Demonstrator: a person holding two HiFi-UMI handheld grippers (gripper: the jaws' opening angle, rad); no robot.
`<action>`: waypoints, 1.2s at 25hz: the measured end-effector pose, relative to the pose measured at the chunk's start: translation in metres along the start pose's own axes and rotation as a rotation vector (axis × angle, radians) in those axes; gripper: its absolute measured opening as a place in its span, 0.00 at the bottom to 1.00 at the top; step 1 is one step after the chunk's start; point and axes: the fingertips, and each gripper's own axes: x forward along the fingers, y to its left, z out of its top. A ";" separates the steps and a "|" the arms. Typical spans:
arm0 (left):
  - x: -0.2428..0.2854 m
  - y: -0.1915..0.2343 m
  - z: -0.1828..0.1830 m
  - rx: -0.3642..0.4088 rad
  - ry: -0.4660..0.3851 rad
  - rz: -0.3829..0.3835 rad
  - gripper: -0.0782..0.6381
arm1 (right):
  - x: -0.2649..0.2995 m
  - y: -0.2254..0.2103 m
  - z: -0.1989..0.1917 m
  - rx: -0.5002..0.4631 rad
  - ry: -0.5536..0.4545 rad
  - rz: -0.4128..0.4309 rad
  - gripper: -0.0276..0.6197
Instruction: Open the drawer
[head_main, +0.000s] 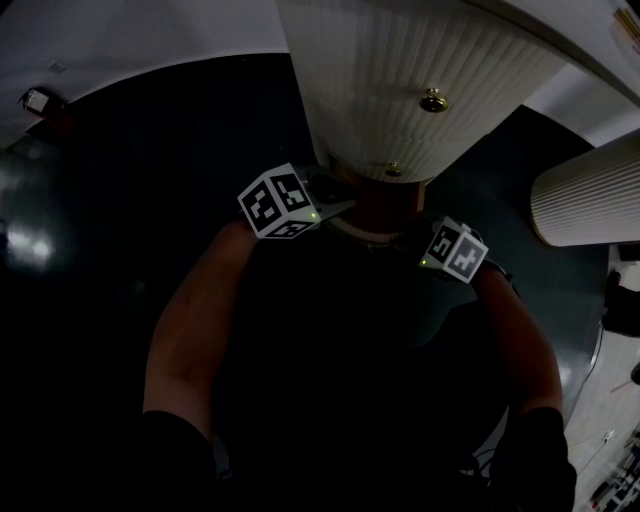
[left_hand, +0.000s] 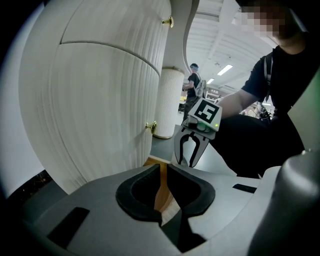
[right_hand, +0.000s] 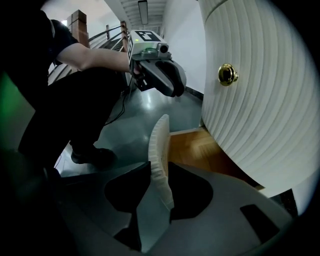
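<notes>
Drawer (right_hand: 159, 145) stands pulled out at the cabinet (right_hand: 250, 100) foot. Right gripper (right_hand: 159, 165) jaws part-open, loosely astride its ribbed front. Left gripper (left_hand: 163, 167) jaws a narrow slit apart, gripping nothing.

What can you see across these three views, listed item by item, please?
Cabinet: one, white, fluted, straight ahead.
Knobs: two, brass, one above the other on the cabinet's front.
Drawer front: one, white, ribbed, standing out from the cabinet's base.
Wooden surface: one, brown, between drawer front and cabinet.
Column: one, white, fluted, right of the cabinet.
Floor: one, dark, glossy, all around.
Bystander: one, dark top, far background.
Left gripper: one, grey, jaws nearly together, by the drawer front.
Right gripper: one, grey, jaws apart around the drawer front's edge.
Forearms: two, black-sleeved above, bottom of the head view.
</notes>
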 end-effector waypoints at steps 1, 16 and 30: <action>-0.001 0.000 -0.001 -0.001 0.002 0.001 0.18 | 0.001 -0.001 0.001 0.005 0.006 -0.001 0.19; -0.008 -0.005 -0.008 0.002 -0.017 -0.010 0.18 | 0.010 0.067 -0.011 0.027 0.117 0.273 0.18; -0.015 -0.004 -0.015 -0.015 -0.038 -0.029 0.18 | 0.012 0.123 -0.020 0.056 0.173 0.515 0.18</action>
